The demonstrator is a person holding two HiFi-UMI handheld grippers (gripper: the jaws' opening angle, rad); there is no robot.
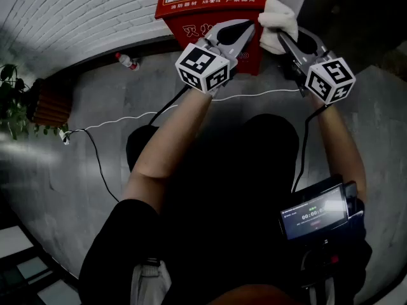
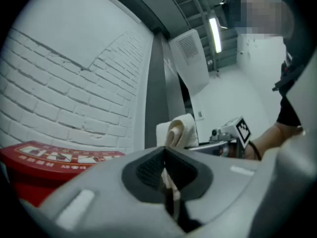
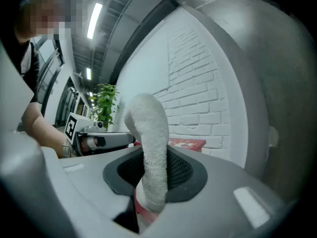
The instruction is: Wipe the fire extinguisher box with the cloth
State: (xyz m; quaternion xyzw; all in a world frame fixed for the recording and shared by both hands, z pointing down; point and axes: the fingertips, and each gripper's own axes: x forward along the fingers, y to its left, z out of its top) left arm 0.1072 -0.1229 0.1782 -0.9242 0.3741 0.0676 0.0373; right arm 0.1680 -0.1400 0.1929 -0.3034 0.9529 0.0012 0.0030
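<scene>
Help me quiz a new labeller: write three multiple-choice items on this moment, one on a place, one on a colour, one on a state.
1. Where does the fire extinguisher box stand?
A. on a table
B. against the white brick wall
C. in the middle of the floor

2. What colour is the box?
A. red
B. green
C. blue

3. How is the right gripper?
A. open and empty
B. shut on a bottle
C. shut on the cloth

Key:
1 B, the head view shows the box backed up to the brick wall.
2 A, its top and front are red.
3 C, the right gripper view shows the white cloth pinched between its fingers.
</scene>
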